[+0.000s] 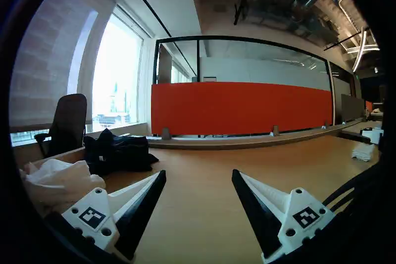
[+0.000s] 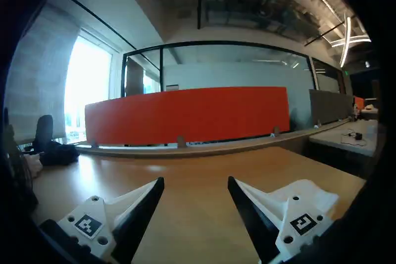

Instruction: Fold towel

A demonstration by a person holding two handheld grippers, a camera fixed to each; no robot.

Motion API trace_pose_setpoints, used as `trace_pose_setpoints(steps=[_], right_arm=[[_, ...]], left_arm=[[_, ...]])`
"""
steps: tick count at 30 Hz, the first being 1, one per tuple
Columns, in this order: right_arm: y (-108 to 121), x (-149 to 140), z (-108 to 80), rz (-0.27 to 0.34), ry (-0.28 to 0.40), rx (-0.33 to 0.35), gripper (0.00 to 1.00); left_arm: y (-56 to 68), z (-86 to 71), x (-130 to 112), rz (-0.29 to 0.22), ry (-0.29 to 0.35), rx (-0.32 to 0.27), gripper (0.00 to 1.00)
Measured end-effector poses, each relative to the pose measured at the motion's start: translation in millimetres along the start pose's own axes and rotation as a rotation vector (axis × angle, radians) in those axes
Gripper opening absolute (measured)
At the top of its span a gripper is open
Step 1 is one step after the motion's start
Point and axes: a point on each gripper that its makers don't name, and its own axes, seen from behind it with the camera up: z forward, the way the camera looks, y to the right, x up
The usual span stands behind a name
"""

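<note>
1. Office room with a long wooden desk point(image 1: 208, 204) that runs up to an orange partition point(image 1: 242, 108) standing along its far edge. Glass walls rise behind the partition, and pipes cross the ceiling above it.
2. Left of the orange partition, a bright window point(image 1: 116, 80) takes up the wall, and a dark office chair point(image 1: 67, 123) stands in front of it.
3. Left gripper point(image 1: 197, 172): it faces the middle of the partition from the near side of the desk. Its two fingers are spread well apart, with only bare wood between them.
4. Crumpled white towel point(image 1: 59, 177): it lies in a loose heap on the desk, left of the partition's left end and much nearer the camera. It is just beside the left gripper's left finger; whether the two touch cannot be told.
5. Black bundle of cloth point(image 1: 116, 152): it sits between the towel and the partition's left end, close against the towel.
6. Small white folded stack point(image 1: 364, 151): it rests on the desk below the partition's right end, well apart from the towel.
7. Right gripper point(image 2: 195, 180): it also faces the partition over bare desk, with its fingers parted and holding nothing.
8. In the right gripper view, the black bundle lies far off near the partition's left end. A pale side table point(image 2: 346, 140) with cables on it stands past the partition's right end.
</note>
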Motion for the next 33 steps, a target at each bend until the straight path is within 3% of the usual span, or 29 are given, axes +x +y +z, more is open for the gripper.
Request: trace_pose_setpoints(steps=[20, 33], right_arm=[[-8.4, -5.5, 1.4, -0.068, 0.009, 0.003, 0.99], [-6.7, -4.0, 0.7, -0.072, 0.009, -0.007, 0.99]], left_arm=[[0.6, -0.6, 0.1, 0.0, 0.0, 0.0, 0.99], [0.0, -0.7, 0.3, 0.0, 0.0, 0.0, 0.99]])
